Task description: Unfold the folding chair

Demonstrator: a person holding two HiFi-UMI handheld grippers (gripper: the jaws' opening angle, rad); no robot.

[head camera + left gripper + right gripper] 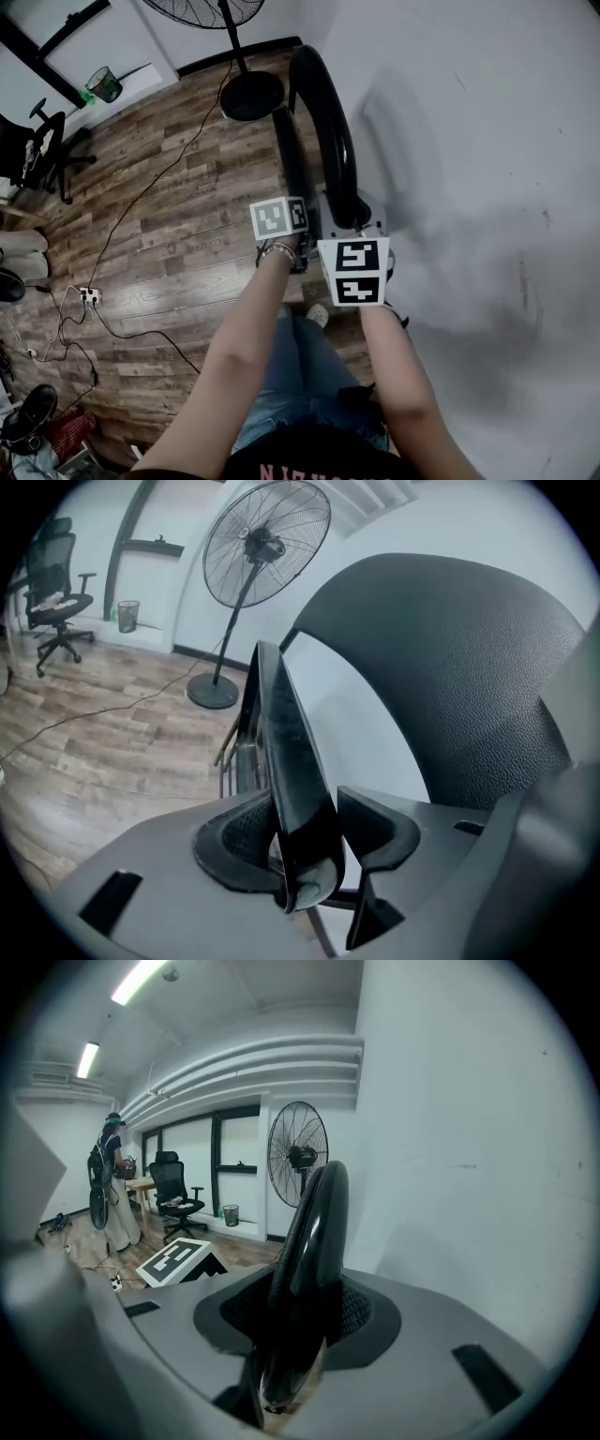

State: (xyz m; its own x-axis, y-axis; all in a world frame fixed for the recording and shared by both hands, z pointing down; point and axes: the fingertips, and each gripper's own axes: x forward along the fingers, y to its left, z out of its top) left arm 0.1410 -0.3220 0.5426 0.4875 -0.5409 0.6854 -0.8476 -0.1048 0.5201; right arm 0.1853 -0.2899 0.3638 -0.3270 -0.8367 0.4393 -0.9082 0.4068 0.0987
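The black folding chair [330, 131] stands folded on the wood floor next to the white wall. In the head view my left gripper [298, 230] sits on its thin left panel [291, 164], and my right gripper [361, 223] on the thick curved bar at the right. In the left gripper view the thin black panel [295, 780] stands edge-on between the jaws, with both pads against it. The right gripper view has the glossy rounded bar [305, 1269] running up between the two pads, which close on it.
A pedestal fan [251, 94] stands just beyond the chair. The white wall [487, 187] closes off the right side. Cables and a power strip [89, 296] lie on the floor at left, with an office chair [37, 150] and a bin [103, 84] farther back. A person [108, 1190] stands far off.
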